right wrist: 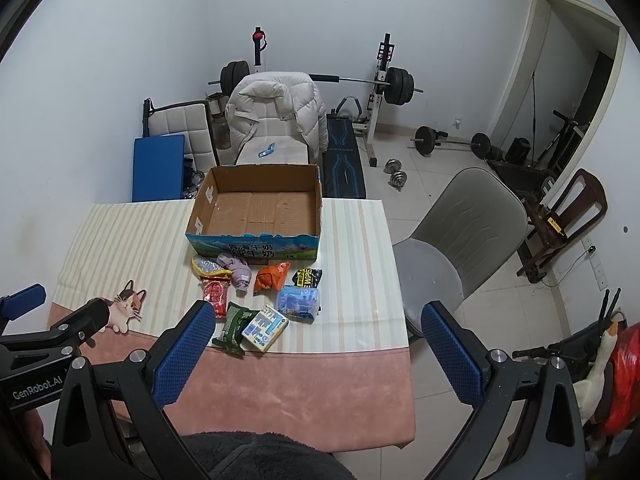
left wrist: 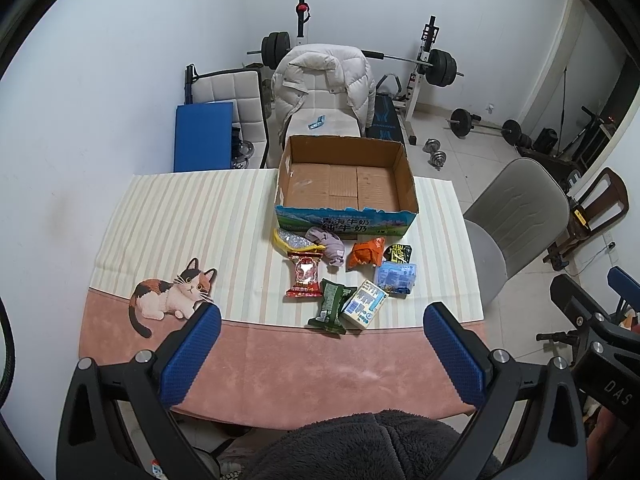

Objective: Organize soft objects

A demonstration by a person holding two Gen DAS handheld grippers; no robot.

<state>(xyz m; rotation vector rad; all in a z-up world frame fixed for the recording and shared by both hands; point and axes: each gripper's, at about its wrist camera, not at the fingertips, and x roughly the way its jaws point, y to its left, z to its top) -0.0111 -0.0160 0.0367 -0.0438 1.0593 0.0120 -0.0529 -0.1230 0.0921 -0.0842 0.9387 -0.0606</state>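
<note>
Left wrist view: table [left wrist: 120, 208] near edge cut off by dark fleece. Box [left wrist: 344, 184] at far side, packets just near of it; grey cloth [left wrist: 332, 246] partly under yellow bag [left wrist: 290, 240]. Left gripper [left wrist: 322, 326] and right gripper [right wrist: 316, 326] w/ fingers apart, holding nothing. Red bundle [right wrist: 624, 376] only in right wrist view.

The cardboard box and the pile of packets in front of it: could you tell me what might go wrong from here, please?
1. The packets lie packed together, so closing on the purple cloth may also pinch the yellow bag touching it.
2. The cardboard box overhangs the table's far edge; a hard drop or push could tip it off.
3. Both grippers hang open, side by side; they could collide.
</note>
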